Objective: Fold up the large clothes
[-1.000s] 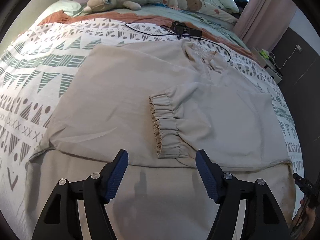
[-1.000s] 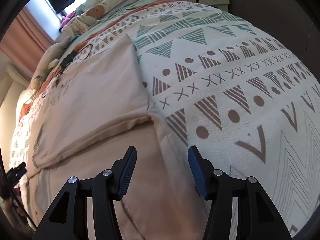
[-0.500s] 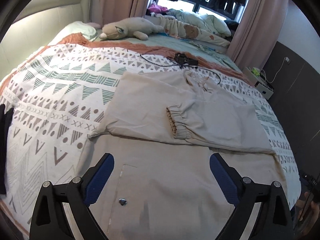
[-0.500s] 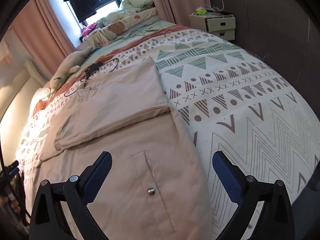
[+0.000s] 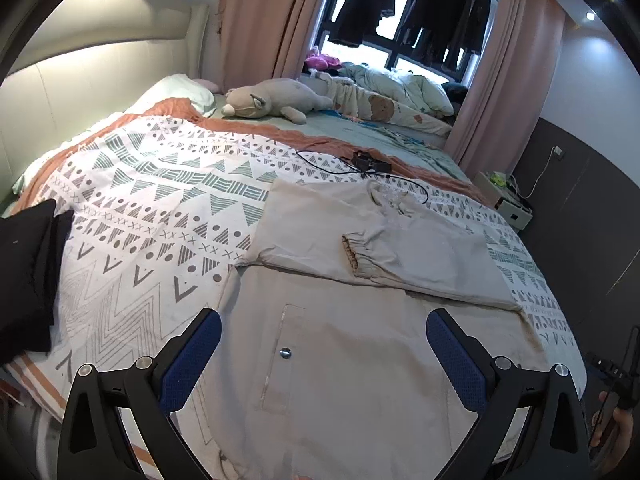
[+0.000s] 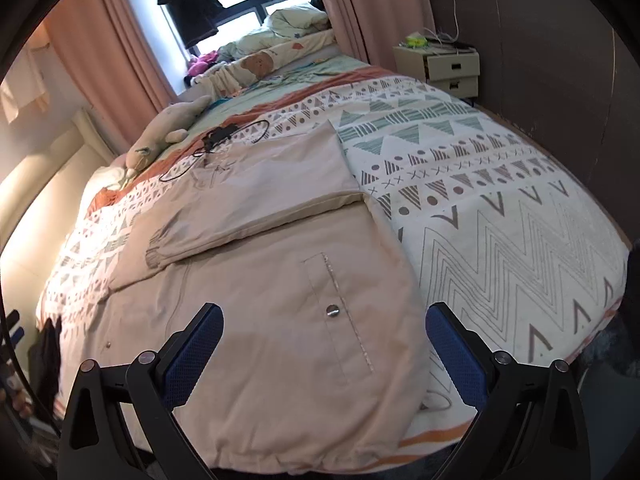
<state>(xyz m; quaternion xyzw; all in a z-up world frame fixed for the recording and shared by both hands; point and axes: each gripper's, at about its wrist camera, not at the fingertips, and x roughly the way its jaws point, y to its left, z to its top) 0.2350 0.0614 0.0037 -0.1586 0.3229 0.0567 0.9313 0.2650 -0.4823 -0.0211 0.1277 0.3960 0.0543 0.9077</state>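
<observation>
Lifting the jacket [image 5: 360, 360] hem unevenly with both wide-spread, empty grippers, left [image 5: 324, 348] and right [image 6: 324, 344], could undo the folded sleeves [image 5: 362, 250]

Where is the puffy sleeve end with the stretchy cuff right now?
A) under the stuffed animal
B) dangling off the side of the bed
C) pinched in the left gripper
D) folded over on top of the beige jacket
D: the elastic cuff lies folded across the body of the beige jacket, spread on the bed, while the left gripper and right gripper are both open and empty.
</observation>
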